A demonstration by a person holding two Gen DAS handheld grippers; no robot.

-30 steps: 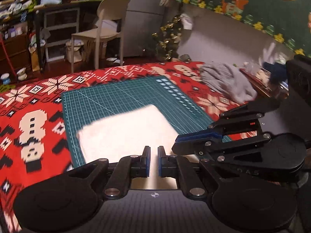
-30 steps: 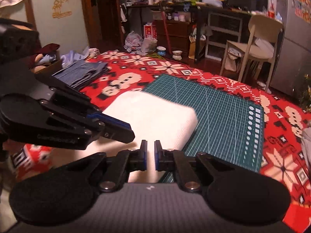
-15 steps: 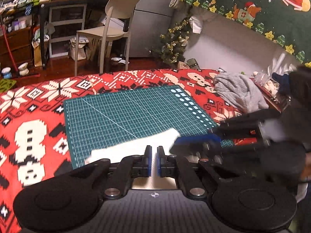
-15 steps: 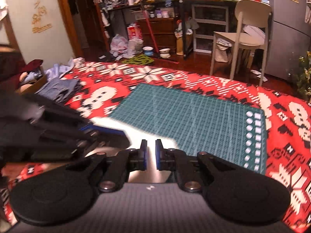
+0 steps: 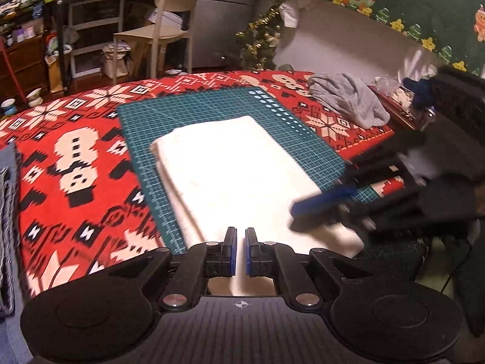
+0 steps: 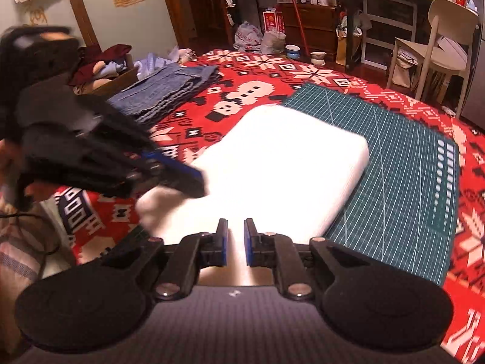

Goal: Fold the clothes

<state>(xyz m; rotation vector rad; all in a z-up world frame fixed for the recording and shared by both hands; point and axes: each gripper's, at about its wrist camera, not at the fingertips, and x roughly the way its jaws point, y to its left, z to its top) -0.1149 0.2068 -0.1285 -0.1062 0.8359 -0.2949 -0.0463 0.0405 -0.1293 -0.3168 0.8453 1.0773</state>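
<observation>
Centrally, a folded white cloth [image 5: 230, 176] is lying on a green cutting mat [image 5: 212, 106], which serves as the landmark for everything else. Its near end is overhanging the mat's near edge toward the two grippers, while its far end is stopping short of the mat's far edge, leaving a bare strip of mat beyond it. More bare mat is showing along the side with the row of pale dots.

The left gripper [image 5: 239, 242] is sitting low over the cloth's near end, its blue-padded fingers almost closed, with white cloth showing in the narrow gap; whether they are pinching it cannot be told. The right gripper [image 6: 235, 241] is hovering at the same near end, its fingers having just been opening a little, again with cloth in the gap but no clear grip. Each gripper is appearing blurred in the other's view, crowding the cloth's near corners.

A red patterned blanket [image 5: 75, 151] is spreading under and all around the mat. A crumpled grey garment [image 5: 348, 97] is lying off one side of the mat, and a stack of folded denim [image 6: 169, 88] off the other. Beyond the mat's far edge a pale chair [image 5: 169, 21] is standing on the floor.
</observation>
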